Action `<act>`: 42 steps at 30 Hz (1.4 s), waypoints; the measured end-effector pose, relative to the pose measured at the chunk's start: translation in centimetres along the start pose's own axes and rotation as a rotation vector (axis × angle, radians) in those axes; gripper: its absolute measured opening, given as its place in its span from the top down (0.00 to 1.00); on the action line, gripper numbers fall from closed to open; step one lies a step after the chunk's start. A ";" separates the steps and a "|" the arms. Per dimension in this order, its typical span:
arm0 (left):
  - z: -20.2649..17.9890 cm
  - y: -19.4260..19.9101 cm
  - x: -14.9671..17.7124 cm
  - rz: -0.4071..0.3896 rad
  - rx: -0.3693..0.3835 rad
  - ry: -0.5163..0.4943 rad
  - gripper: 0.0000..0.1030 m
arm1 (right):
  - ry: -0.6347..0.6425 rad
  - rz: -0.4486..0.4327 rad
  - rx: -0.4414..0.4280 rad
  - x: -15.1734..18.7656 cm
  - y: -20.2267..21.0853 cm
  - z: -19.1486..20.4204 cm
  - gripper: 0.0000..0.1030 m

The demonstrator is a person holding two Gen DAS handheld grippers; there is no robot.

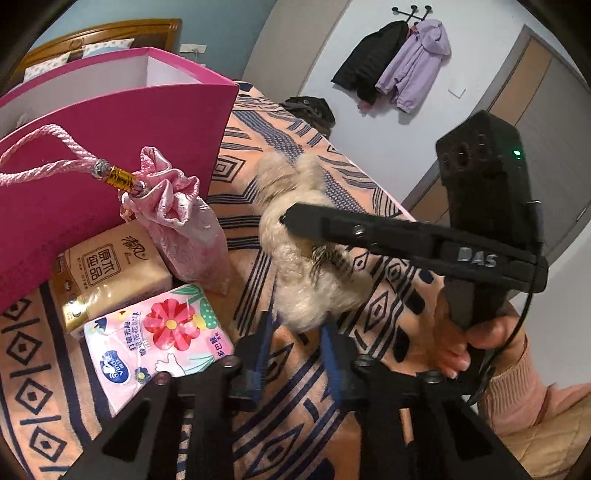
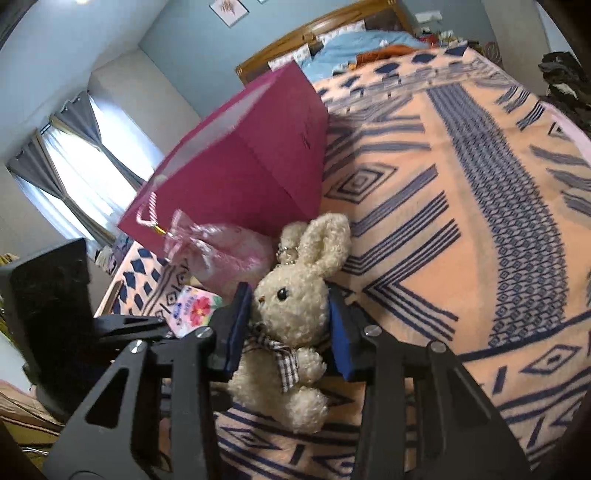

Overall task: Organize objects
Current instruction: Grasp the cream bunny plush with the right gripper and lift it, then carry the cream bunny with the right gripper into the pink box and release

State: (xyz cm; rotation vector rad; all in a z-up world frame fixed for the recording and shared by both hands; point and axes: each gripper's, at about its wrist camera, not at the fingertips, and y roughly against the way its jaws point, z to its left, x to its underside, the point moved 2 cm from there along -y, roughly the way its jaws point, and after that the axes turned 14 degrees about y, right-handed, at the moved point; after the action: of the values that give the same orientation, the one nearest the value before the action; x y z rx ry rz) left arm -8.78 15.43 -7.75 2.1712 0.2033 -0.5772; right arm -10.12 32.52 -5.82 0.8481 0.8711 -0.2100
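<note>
A cream plush bunny [image 2: 291,314] with a checked bow lies on the patterned bed cover. My right gripper [image 2: 290,317] has its blue pads on both sides of the bunny's head and body, closed on it; it shows from the side in the left wrist view [image 1: 291,218] over the bunny [image 1: 295,266]. My left gripper [image 1: 295,350] is open and empty just short of the bunny. A magenta gift bag [image 1: 122,147] stands open at the left, also in the right wrist view [image 2: 243,166]. A pink satin pouch [image 1: 184,229], a beige tissue pack [image 1: 110,269] and a floral tissue pack [image 1: 159,332] lie beside it.
The orange and navy bed cover [image 2: 461,221] spreads to the right. A wooden headboard [image 2: 317,33] and pillows are behind the bag. Jackets [image 1: 402,62] hang on the wall. A dark garment [image 1: 314,110] lies at the far bed edge.
</note>
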 end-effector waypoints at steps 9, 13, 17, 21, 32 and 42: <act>-0.2 2.5 -0.2 -0.068 0.026 -0.003 0.81 | 0.066 -0.072 0.019 -1.4 1.5 2.3 0.61; -0.6 4.1 -1.1 -0.114 0.022 -0.018 0.81 | 0.088 -0.104 0.004 -2.5 2.2 3.1 0.61; -0.7 5.4 -2.2 -0.153 0.016 -0.026 0.81 | 0.143 -0.139 0.005 -4.2 2.7 4.4 0.61; -0.5 6.4 -3.5 -0.187 0.021 -0.019 0.81 | 0.202 -0.180 0.004 -6.4 3.0 5.8 0.61; 0.3 8.0 -6.2 -0.261 0.011 -0.011 0.81 | 0.296 -0.249 -0.006 -11.0 1.9 7.9 0.61; 1.8 8.4 -8.6 -0.298 -0.020 0.022 0.81 | 0.245 -0.259 -0.044 -13.8 -0.4 6.5 0.61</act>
State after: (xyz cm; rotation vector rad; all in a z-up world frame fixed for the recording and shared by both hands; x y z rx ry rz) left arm -14.12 9.27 1.32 2.1433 0.5489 -0.7147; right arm -15.38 25.29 6.49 0.7275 1.2124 -0.3155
